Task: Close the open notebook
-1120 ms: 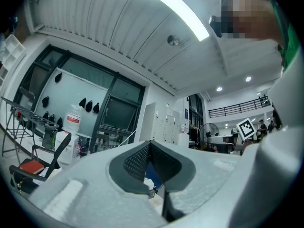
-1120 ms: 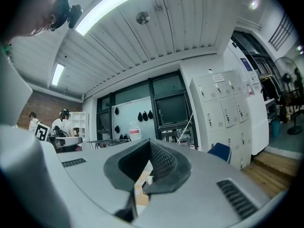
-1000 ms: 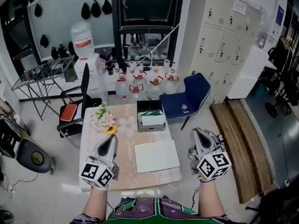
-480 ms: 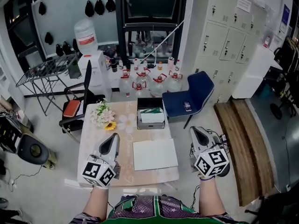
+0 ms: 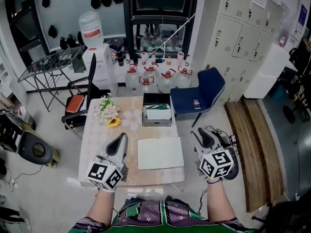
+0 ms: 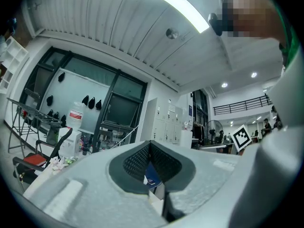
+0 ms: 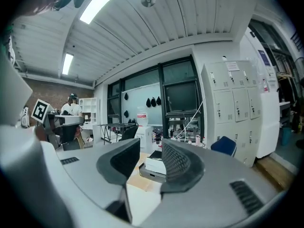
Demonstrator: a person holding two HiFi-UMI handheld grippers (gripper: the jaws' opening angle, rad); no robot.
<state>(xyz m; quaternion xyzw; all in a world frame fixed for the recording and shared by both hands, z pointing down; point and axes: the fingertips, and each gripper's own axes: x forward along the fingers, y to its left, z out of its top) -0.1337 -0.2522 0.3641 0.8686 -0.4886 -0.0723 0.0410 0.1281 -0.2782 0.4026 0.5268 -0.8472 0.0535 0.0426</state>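
The notebook [image 5: 160, 153] lies flat on the small table [image 5: 97, 144], showing a plain white face, near the front edge. My left gripper [image 5: 122, 139] hovers just left of it with its jaw tips touching, shut on nothing [image 6: 150, 142]. Off the table's right edge, level with the notebook, is my right gripper [image 5: 204, 134]. Its jaws have just been opening and stand apart [image 7: 151, 144] with nothing between them. The notebook's white page [image 7: 142, 201] shows low in the right gripper view.
A grey box with books [image 5: 157, 115] and a flower bunch [image 5: 108, 113] stand at the table's far end. A blue chair [image 5: 199, 93] is behind on the right, a black chair [image 5: 80, 103] on the left, and a wooden bench [image 5: 252, 144] runs along the right.
The right gripper's jaws have parted. Both grippers now sit a little nearer the notebook's sides, the left one more so. The notebook has not moved.
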